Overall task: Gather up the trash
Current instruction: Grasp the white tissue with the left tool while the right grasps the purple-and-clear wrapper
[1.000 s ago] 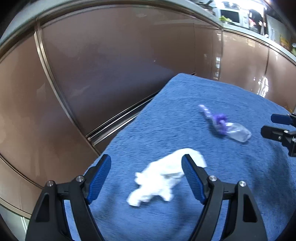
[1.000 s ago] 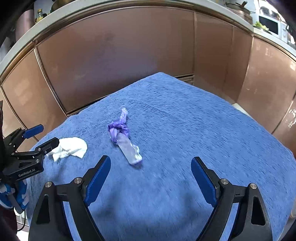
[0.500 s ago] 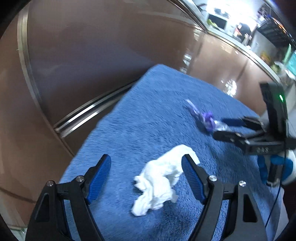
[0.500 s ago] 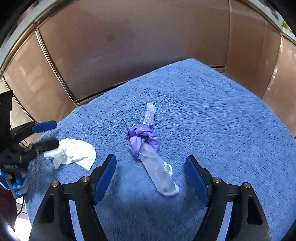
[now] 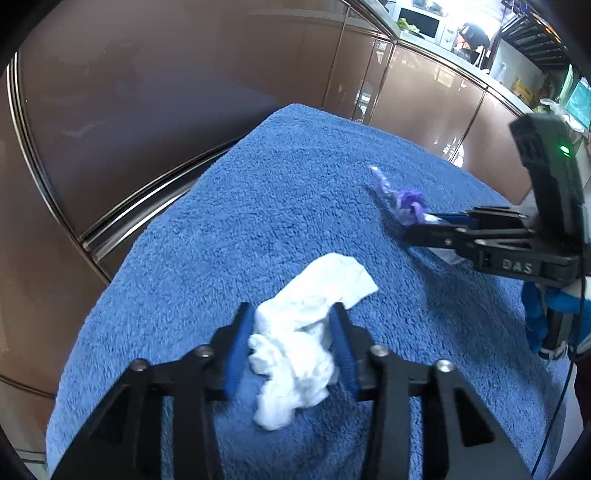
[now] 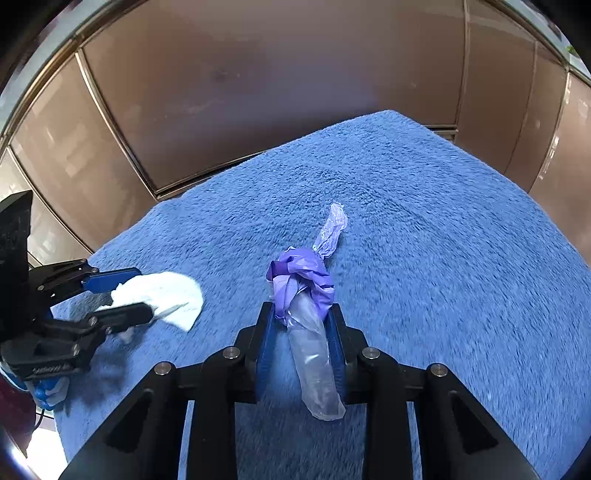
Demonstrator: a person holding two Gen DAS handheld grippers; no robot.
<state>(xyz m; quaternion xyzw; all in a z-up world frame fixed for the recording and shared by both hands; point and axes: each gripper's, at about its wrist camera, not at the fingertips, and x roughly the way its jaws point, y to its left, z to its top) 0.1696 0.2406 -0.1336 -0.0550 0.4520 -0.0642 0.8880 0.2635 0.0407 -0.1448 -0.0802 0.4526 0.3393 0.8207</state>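
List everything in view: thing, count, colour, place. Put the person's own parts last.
crumpled tissue: one, white, on the blue towel, between the left gripper's fingers.
plastic wrapper: one, clear with a knotted purple part, on the towel, between the right gripper's fingers.
towel: one, blue, fluffy, covering the work surface.
cabinet panels: several, glossy brown with metal trim, behind the towel.
microwave: one, white, on the far counter, top of the left wrist view.
left gripper: one, black with blue pads, jaws closing around the tissue.
right gripper: one, black with blue pads, jaws closing around the wrapper.
gloved hand: one, blue glove, under the right gripper.
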